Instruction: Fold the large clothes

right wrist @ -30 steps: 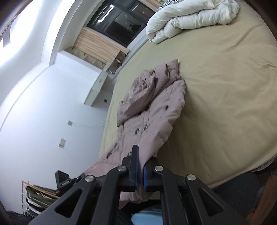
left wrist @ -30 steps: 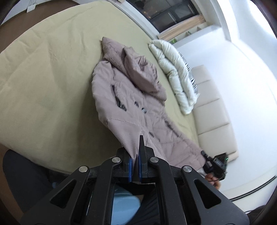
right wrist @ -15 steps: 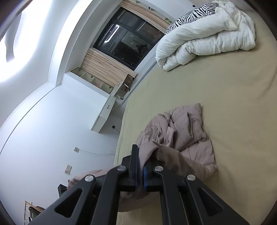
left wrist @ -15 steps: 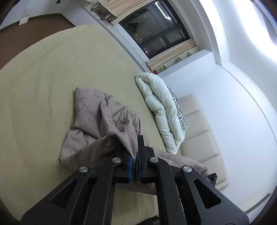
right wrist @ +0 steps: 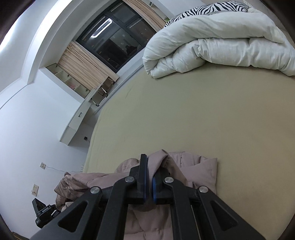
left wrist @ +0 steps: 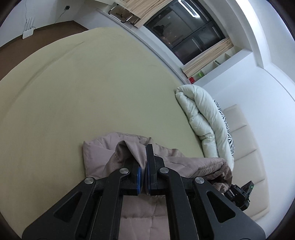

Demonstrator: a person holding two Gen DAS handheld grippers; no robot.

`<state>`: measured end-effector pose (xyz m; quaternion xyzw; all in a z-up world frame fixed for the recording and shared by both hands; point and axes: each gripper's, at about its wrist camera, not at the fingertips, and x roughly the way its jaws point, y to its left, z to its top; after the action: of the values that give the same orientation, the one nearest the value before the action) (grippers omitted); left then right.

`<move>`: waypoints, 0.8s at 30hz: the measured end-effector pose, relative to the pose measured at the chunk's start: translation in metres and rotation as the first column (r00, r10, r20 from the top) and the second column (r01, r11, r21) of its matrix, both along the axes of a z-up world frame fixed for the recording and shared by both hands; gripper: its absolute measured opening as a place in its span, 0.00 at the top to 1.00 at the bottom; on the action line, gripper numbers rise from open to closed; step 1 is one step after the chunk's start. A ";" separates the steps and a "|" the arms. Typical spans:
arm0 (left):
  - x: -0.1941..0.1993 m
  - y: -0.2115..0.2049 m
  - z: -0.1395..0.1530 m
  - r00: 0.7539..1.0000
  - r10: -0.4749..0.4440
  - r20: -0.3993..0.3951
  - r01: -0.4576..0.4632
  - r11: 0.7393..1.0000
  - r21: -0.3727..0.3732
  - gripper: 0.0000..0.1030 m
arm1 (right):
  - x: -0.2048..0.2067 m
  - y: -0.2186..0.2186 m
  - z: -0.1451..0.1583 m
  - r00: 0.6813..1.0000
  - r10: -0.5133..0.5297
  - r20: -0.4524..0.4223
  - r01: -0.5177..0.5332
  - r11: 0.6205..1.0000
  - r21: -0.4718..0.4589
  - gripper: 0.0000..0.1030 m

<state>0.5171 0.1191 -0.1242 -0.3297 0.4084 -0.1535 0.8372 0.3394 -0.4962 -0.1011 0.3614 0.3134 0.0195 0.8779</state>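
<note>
Left hand-held gripper (left wrist: 144, 162) and right hand-held gripper (right wrist: 148, 171) each clamped on a fold of the mauve padded coat (left wrist: 103, 153), bunched at 6 o'clock on the beige bed (left wrist: 92, 92), white duvet (right wrist: 221, 42) well apart toward 1 o'clock.

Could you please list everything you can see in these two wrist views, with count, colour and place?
padded coat: one, dusty pink, bunched on the bed's near part, pinched by both grippers.
bed sheet: one, beige, covering the bed.
duvet: one, white, rolled at the bed's head end.
zebra pillow: one, black and white, behind the duvet.
headboard: one, cream, padded.
window: one, dark, with tan curtains.
router: one, white, by the wall.
left gripper: black, blue-padded fingers shut on coat.
right gripper: same, shut on coat.
</note>
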 end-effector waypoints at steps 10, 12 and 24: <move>0.068 0.002 -0.081 0.990 0.048 -0.131 -0.059 0.995 -0.081 0.77 | 0.054 0.009 -0.055 0.992 0.035 -0.123 -0.046 0.995 -0.087 0.47; 0.056 0.010 -0.067 0.993 0.078 -0.085 -0.084 0.994 -0.065 0.68 | 0.039 0.016 -0.039 0.996 0.022 -0.085 -0.033 0.990 -0.138 0.19; -0.033 -0.099 0.009 0.988 -0.114 0.107 0.079 0.954 0.288 0.51 | 0.037 0.215 -0.013 0.913 0.300 -0.276 -0.403 0.765 -0.503 0.20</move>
<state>0.4836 0.0201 -0.1156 -0.1762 0.3899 -0.1542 0.8906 0.3763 -0.2811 -0.1138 0.0290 0.4453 0.0610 0.8928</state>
